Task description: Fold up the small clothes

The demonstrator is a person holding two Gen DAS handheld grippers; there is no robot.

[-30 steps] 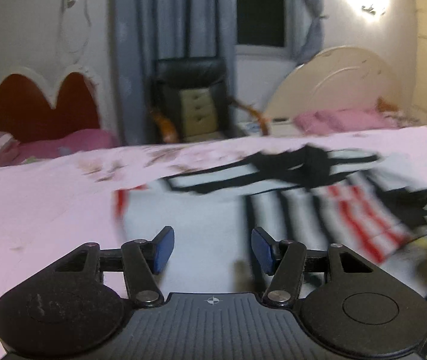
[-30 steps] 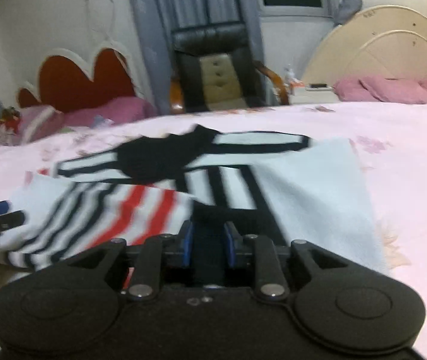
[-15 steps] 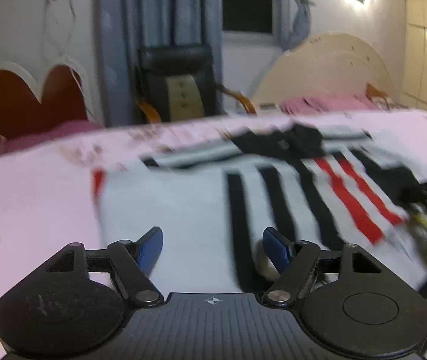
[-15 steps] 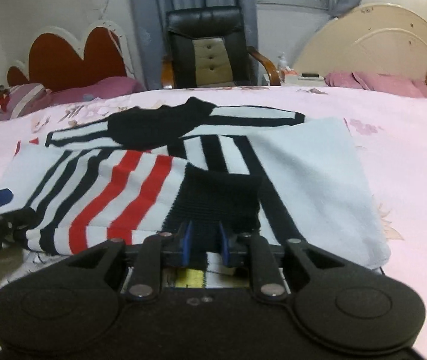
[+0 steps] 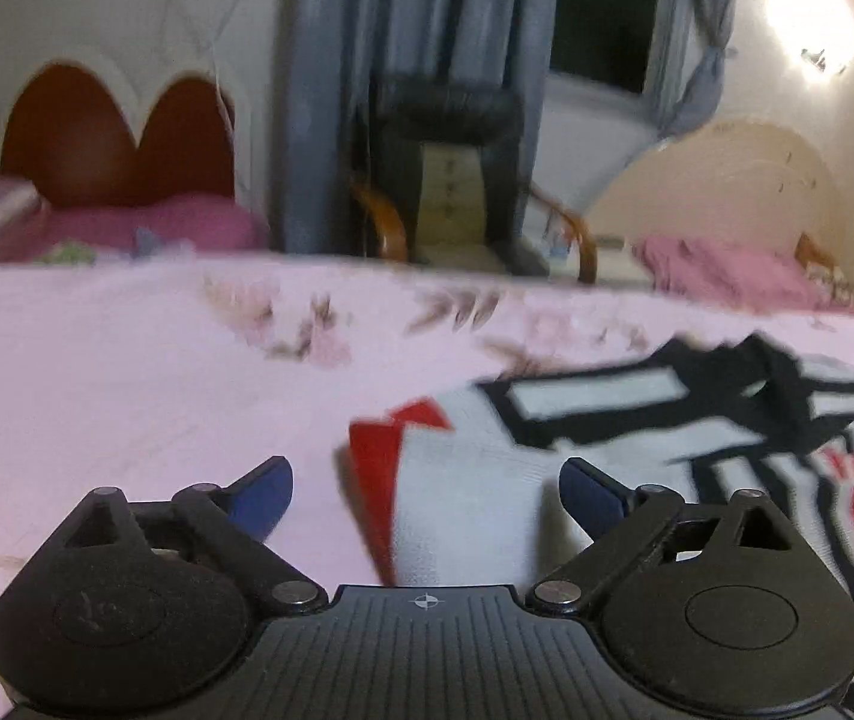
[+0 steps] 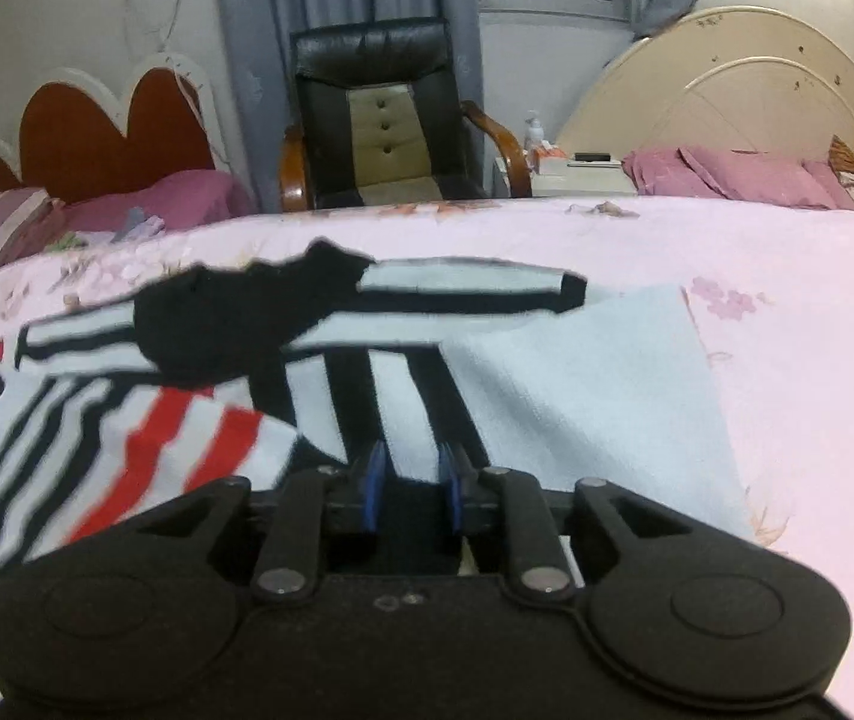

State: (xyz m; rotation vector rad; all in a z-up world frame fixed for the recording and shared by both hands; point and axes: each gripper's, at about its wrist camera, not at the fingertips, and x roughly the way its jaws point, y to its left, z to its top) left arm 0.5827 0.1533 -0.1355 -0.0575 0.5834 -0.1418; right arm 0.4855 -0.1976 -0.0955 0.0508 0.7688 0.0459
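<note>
At lower centre of the left wrist view our left gripper [image 5: 425,489] has just been opening, its jaws wide apart over the red-edged corner of the striped sweater [image 5: 637,450], pressing nothing; the sweater lies on the pink bedspread [image 5: 126,390]; our right gripper [image 6: 411,483] clamps a dark fold of it at lower centre.

1. The pink bedspread [image 5: 126,396] lies bare left of the striped sweater [image 6: 318,372] and toward the bed's far edge.
2. Bare sheet also runs along the sweater's right side.
3. An armchair [image 6: 378,120] stands beyond the far edge.
</note>
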